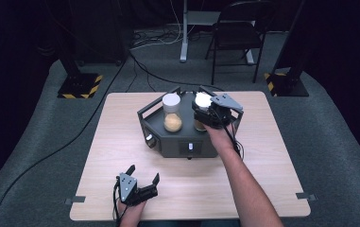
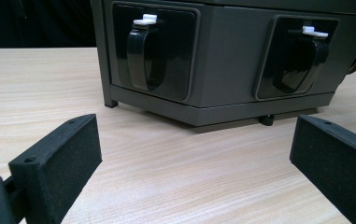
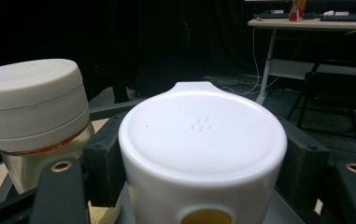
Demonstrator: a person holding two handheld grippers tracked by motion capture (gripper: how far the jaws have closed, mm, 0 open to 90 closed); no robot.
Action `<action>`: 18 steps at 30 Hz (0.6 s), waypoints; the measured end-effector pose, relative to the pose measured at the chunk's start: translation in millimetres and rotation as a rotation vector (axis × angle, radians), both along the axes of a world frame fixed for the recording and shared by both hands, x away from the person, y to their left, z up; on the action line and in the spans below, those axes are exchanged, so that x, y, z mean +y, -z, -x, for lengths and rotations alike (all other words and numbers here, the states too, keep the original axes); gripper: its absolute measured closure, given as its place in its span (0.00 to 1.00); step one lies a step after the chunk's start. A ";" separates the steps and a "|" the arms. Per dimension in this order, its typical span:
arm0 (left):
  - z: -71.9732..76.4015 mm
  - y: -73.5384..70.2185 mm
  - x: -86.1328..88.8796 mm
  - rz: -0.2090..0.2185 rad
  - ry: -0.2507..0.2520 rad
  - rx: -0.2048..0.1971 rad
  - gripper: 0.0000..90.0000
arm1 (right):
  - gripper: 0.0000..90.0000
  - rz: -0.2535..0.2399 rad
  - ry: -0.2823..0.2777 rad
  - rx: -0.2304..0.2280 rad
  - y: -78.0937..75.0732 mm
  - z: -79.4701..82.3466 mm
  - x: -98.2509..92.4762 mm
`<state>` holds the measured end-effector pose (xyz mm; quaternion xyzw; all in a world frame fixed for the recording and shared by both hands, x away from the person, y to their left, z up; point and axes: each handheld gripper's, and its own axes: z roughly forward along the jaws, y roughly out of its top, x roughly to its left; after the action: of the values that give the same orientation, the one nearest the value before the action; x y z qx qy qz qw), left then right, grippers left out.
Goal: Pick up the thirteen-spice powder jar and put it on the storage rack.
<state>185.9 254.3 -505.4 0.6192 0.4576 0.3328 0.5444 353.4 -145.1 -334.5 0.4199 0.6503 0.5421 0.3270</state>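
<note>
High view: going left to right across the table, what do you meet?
Left gripper near the front edge → jar with the white lid on the dark stand → right gripper, its fingers around a second white-lidded jar.

Between the black jaws of the right gripper [image 3: 199, 163] sits a jar with a glossy white lid [image 3: 202, 135] bearing a small amber-yellow spot on its front. Just left of that gripper, another jar [image 1: 172, 113] has a matte cream lid and tan grains. The stand [image 1: 177, 137] is dark grey; the bench [image 1: 121, 156] is pale wood grain.
</note>
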 end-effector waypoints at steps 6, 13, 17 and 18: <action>0.1 0.0 -0.2 -0.001 -0.001 0.000 0.02 | 0.15 -0.032 -0.011 0.022 -2.1 -3.0 -6.7; 0.3 0.0 -0.9 -0.004 -0.002 -0.001 0.02 | 0.04 -0.079 -0.004 -0.002 2.1 7.6 -19.4; 0.3 -0.2 -1.2 -0.008 -0.001 -0.002 0.02 | 0.04 -0.089 -0.008 -0.019 2.4 17.9 -29.7; 0.3 -0.3 -1.4 -0.009 -0.002 -0.002 0.02 | 0.04 -0.093 -0.010 -0.025 2.5 20.8 -32.7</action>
<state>185.6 252.9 -505.1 0.6211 0.4559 0.3361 0.5417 332.6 -177.8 -337.0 0.4245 0.6225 0.5785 0.3124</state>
